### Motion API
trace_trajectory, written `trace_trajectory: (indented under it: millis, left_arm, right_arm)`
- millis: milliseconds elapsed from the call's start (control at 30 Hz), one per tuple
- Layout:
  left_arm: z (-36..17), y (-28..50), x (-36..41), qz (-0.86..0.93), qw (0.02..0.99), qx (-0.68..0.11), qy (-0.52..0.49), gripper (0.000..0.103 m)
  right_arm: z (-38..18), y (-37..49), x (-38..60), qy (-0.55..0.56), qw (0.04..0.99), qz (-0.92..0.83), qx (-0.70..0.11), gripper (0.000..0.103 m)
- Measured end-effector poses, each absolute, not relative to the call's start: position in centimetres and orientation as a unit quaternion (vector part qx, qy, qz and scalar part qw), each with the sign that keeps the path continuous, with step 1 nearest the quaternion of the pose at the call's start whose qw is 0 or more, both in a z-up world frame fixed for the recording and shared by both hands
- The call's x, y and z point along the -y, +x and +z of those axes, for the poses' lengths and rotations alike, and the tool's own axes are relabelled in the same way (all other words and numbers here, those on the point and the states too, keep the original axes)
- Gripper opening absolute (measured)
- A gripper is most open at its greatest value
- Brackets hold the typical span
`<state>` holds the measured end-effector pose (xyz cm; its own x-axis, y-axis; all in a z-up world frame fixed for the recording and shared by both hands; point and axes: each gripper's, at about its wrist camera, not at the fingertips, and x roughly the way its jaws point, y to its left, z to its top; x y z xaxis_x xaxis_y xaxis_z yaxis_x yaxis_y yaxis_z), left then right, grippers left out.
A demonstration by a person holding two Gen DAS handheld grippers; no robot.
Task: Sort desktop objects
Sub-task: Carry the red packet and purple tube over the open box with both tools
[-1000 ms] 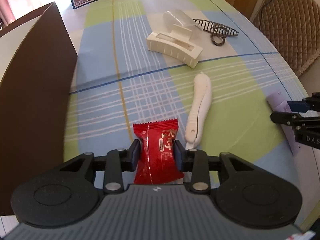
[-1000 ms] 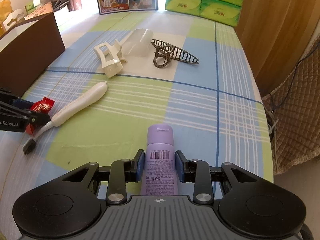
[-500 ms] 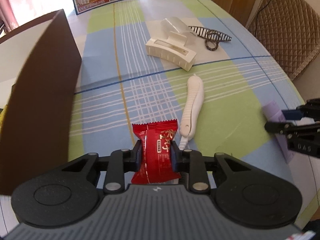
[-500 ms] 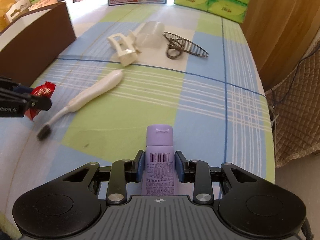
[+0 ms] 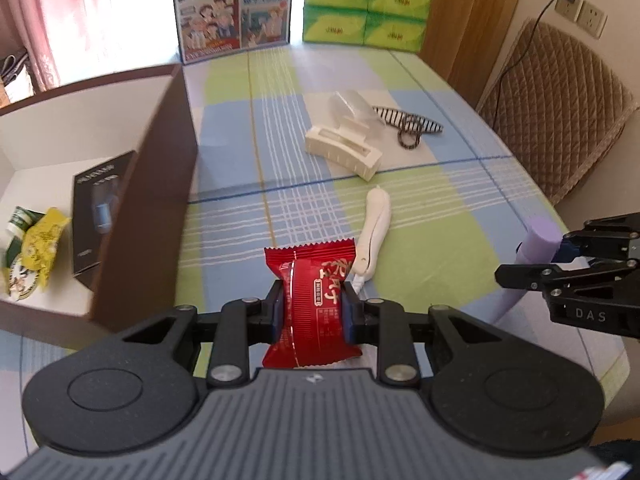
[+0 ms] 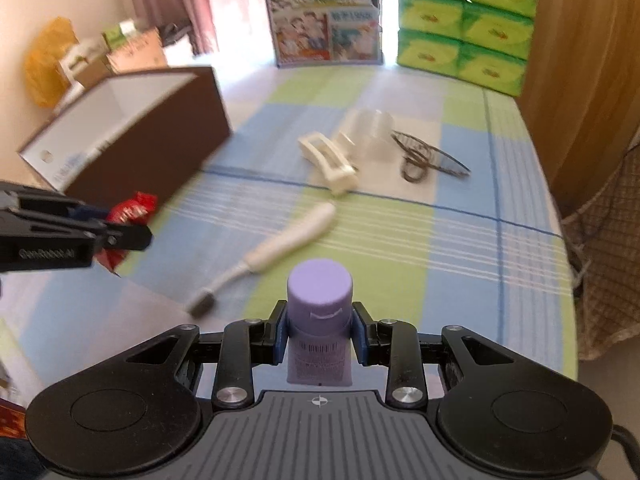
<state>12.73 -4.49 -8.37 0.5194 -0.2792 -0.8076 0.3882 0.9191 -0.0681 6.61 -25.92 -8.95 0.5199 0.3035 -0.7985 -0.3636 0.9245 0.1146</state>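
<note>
My left gripper (image 5: 313, 312) is shut on a red snack packet (image 5: 310, 300), held above the checked tablecloth; from the right wrist view that packet (image 6: 130, 212) shows at the left between the left gripper's fingers (image 6: 120, 236). A purple tube (image 6: 319, 320) sits cap forward in my right gripper (image 6: 320, 338), which is shut on it; in the left wrist view the tube (image 5: 534, 240) and right gripper (image 5: 560, 256) are at the right edge. A brown box (image 5: 160, 200) with white inside stands at the left, holding a black carton (image 5: 100, 208) and yellow-green packets (image 5: 32, 248).
On the cloth lie a white toothbrush (image 5: 374, 232), a white hair claw (image 5: 344, 152), a clear cup (image 5: 354, 108) and a striped hair clip (image 5: 408, 126). Green tissue packs (image 5: 364, 4) and a picture carton (image 5: 232, 8) stand at the far end. A quilted chair (image 5: 560, 108) is right.
Both grippers rose off the table with their loads; the box's inside came into view on the left. The left jaws pinched the packet tighter. The tube tipped so its cap faces forward.
</note>
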Motion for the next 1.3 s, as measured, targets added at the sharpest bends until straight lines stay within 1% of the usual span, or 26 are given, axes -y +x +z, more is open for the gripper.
trace_trajectory:
  millis: [400,767,1067,1300]
  left_arm:
    - [-4.4,10.2,-0.9,-0.17,0.894,-0.415,0.026,0.023]
    - [-1.7,10.7,-6.9,-0.132,0.914,-0.383,0.005,0.023]
    - [0.0,12.3,-13.4,-0.092,0.929,-0.359,0.002,0.023]
    - [0.7,15.0,-18.3,-0.07,0.936,-0.346,-0.003,0.023]
  right_arm:
    - [-4.5,6.0,20.7,-0.017,0.877,0.255,-0.406,0.029]
    - [-1.3,7.4,13.2,-0.015,0.872,0.324,-0.367,0.029]
    - [-0.2,9.6,5.6,-0.022,0.868,0.363,-0.339,0.029]
    - [-1.5,12.0,0.7,-0.031,0.865,0.36,-0.347,0.029]
